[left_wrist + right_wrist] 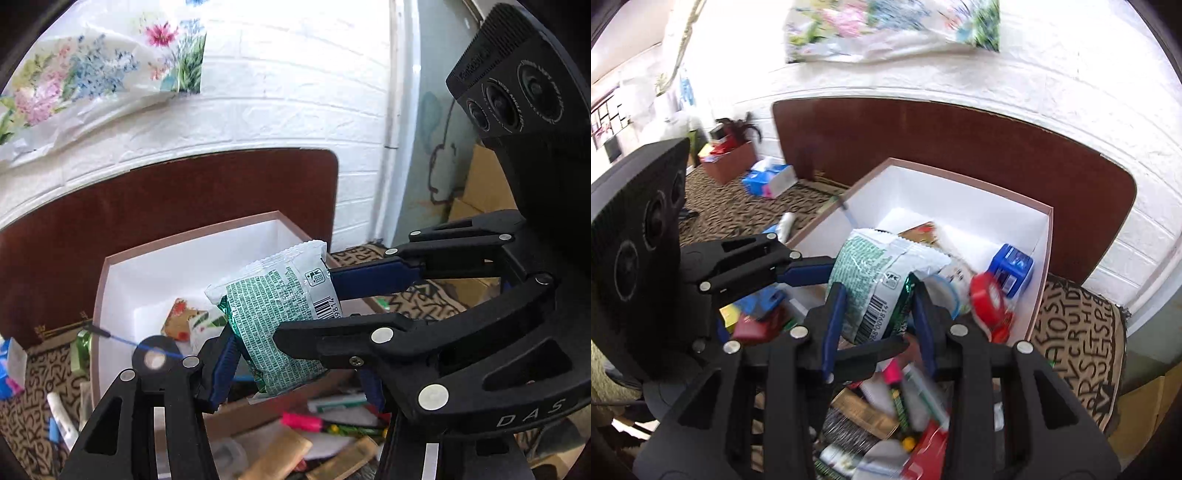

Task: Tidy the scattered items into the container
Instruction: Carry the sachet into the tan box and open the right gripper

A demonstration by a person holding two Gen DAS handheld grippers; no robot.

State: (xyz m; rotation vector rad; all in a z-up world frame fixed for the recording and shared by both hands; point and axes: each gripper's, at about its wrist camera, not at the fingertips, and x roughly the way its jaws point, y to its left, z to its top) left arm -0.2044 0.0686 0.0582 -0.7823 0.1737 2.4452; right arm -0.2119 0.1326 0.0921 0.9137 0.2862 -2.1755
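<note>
1. I hold one snack packet in both tools at once. It is up in the air, above the near edge of the open white box, not yet inside it.

2. My left gripper stands about half open, and that width is the packet itself. One blue pad presses its lower left side, the other its barcode end.

3. My right gripper is narrower, its pads squeezed on the packet's lower part by the barcode. No earlier picture tells me more; the pads plainly press the foil.

4. The packet looks light and soft: crinkled foil film with a puffed body and a flat crimped seal at the top. I judge it will dent rather than resist, and the film may be slick.

5. The best hold is across the puffed body, where the pads sink in a little. The crimped seal is thin and could slide out of a wide jaw.

6. The box already holds a patterned flat packet, a blue carton and a red-capped item toward its right wall. There is bare white floor at the far end.

7. Loose things lie on the patterned cloth in front of the box: a pink marker, gold bars and a white tube.

8. I should carry the packet over the near wall and open both tools together, so that neither drags it sideways.
</note>
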